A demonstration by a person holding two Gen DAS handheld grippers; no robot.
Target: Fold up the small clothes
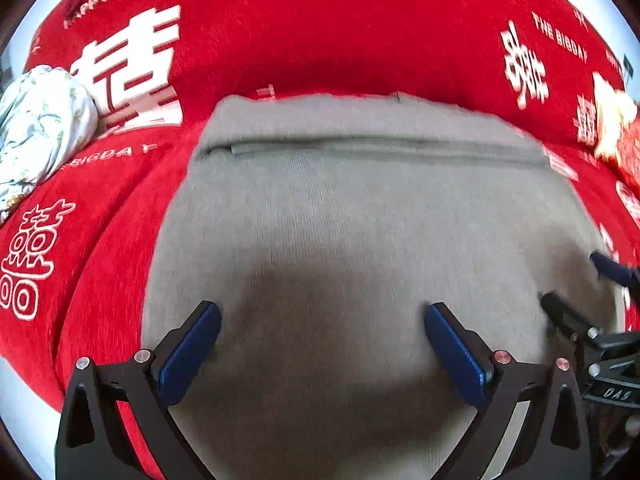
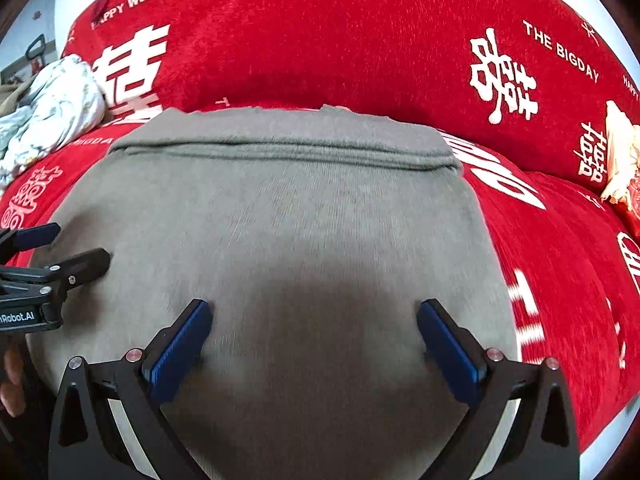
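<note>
A grey knit garment (image 1: 360, 208) lies flat on a red sofa cover, with a folded band across its far end; it also shows in the right wrist view (image 2: 288, 216). My left gripper (image 1: 322, 320) hovers open over the garment's near part, holding nothing. My right gripper (image 2: 314, 316) is open over the same garment, to the right of the left one, also empty. The right gripper's fingers (image 1: 568, 316) show at the right edge of the left wrist view. The left gripper's fingers (image 2: 80, 264) show at the left edge of the right wrist view.
The red sofa cover (image 1: 320, 40) with white wedding lettering rises into a backrest behind the garment. A crumpled pale floral cloth (image 1: 40, 128) lies at the far left; it also shows in the right wrist view (image 2: 56, 104). A cream and red object (image 2: 620, 156) sits at the right.
</note>
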